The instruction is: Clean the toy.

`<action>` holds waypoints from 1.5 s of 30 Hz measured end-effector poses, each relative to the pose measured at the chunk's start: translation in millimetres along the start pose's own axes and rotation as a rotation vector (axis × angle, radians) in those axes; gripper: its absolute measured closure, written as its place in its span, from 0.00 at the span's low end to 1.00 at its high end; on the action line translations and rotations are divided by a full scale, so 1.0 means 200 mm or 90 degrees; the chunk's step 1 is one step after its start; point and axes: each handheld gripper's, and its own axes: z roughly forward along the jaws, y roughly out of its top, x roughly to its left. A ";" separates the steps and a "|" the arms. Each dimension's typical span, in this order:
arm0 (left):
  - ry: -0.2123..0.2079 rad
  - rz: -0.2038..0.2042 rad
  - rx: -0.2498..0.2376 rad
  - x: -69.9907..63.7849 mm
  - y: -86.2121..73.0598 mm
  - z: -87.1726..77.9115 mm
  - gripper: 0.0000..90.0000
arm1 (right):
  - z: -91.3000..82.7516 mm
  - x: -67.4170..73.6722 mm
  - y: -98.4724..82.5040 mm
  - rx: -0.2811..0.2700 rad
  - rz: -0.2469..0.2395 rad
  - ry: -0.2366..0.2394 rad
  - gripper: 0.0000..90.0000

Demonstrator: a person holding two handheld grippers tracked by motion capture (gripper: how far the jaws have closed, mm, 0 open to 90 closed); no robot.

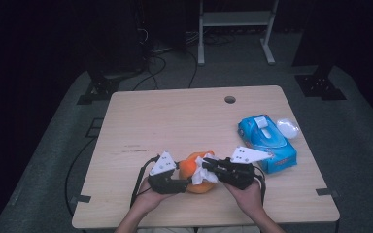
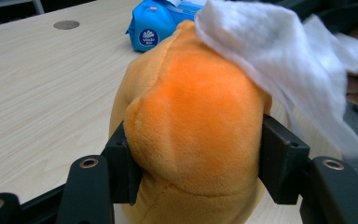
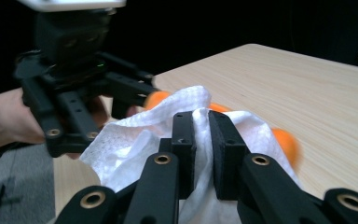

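Both grippers work at the near edge of a pale wooden table (image 1: 175, 116). My left gripper (image 1: 175, 184) clamps one orange plush toy (image 2: 191, 126) by its sides; my right gripper (image 3: 200, 140) is clenched on one white wipe (image 3: 121, 140), laid against the toy's top. One blue wipe packet (image 1: 267, 141) lies to the right, its flap raised. Grey floor, dark room, one white frame (image 1: 235, 19) beyond.
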 end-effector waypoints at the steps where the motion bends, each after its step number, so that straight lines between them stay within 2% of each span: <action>1: -0.002 0.001 0.000 0.00 0.00 0.00 0.45 | 0.00 0.00 0.00 0.001 -0.005 -0.001 0.89; 3: -0.003 0.007 0.004 -0.01 0.00 0.00 0.45 | -0.02 -0.03 0.00 -0.006 0.012 -0.005 0.89; 5: -0.003 0.014 0.009 -0.01 0.01 -0.01 0.45 | -0.03 -0.08 -0.01 -0.007 0.022 -0.026 0.89; 7: -0.005 0.015 0.007 -0.01 0.01 0.00 0.45 | -0.05 -0.12 -0.03 -0.009 0.041 -0.028 0.89; 9: -0.008 0.014 0.006 -0.01 0.01 -0.01 0.45 | -0.05 -0.13 -0.03 -0.006 0.043 -0.030 0.89; 10: -0.009 0.016 0.007 -0.01 0.02 -0.01 0.46 | -0.05 -0.12 -0.03 -0.006 0.041 -0.032 0.89; 13: -0.008 0.018 0.006 -0.01 0.03 -0.03 0.46 | -0.05 -0.06 -0.01 -0.004 0.012 -0.035 0.90; 15: -0.005 0.022 0.008 -0.02 0.04 -0.03 0.46 | -0.04 -0.01 0.01 -0.007 -0.004 -0.007 0.90; 17: 0.000 0.026 0.007 -0.02 0.04 -0.04 0.46 | -0.02 0.03 0.03 0.004 -0.042 -0.019 0.90; 18: 0.000 0.024 0.007 -0.02 0.03 -0.04 0.46 | -0.02 0.03 0.04 0.009 -0.049 -0.026 0.89; 21: -0.004 0.031 0.010 -0.02 0.02 -0.03 0.44 | -0.03 -0.04 0.01 0.012 -0.008 -0.030 0.90; 23: -0.007 0.026 0.004 -0.01 0.02 -0.02 0.35 | -0.03 -0.07 -0.02 0.017 0.010 -0.032 0.90; 25: -0.006 0.020 0.002 0.00 0.02 -0.02 0.28 | -0.04 -0.08 -0.02 0.019 0.015 -0.037 0.90; 27: -0.007 0.015 -0.002 0.00 0.01 -0.02 0.28 | -0.04 -0.09 -0.02 0.016 0.020 -0.035 0.90; 30: -0.006 0.020 -0.007 -0.01 0.00 -0.01 0.37 | -0.03 -0.05 -0.01 0.009 0.012 -0.026 0.90; 32: -0.006 0.025 -0.007 -0.03 0.01 0.00 0.39 | -0.02 0.00 0.00 -0.002 0.000 0.000 0.90; 34: -0.007 0.034 -0.005 -0.05 0.01 0.02 0.40 | 0.00 0.05 0.02 0.001 -0.027 0.017 0.89; 36: -0.005 0.041 -0.004 -0.06 0.01 0.01 0.41 | 0.01 0.07 0.03 0.002 -0.052 0.010 0.89; 38: -0.010 0.044 -0.004 -0.06 0.00 0.01 0.42 | -0.01 0.02 0.02 0.003 -0.022 0.006 0.89; 42: -0.019 0.055 -0.003 -0.07 -0.01 0.02 0.42 | -0.05 -0.09 -0.01 0.014 0.013 -0.037 0.89; 43: -0.022 0.052 -0.003 -0.06 0.00 0.02 0.40 | -0.06 -0.11 -0.02 0.014 0.021 -0.041 0.89; 45: -0.016 0.036 0.001 -0.05 0.00 0.02 0.28 | -0.07 -0.12 -0.03 0.019 0.024 -0.045 0.90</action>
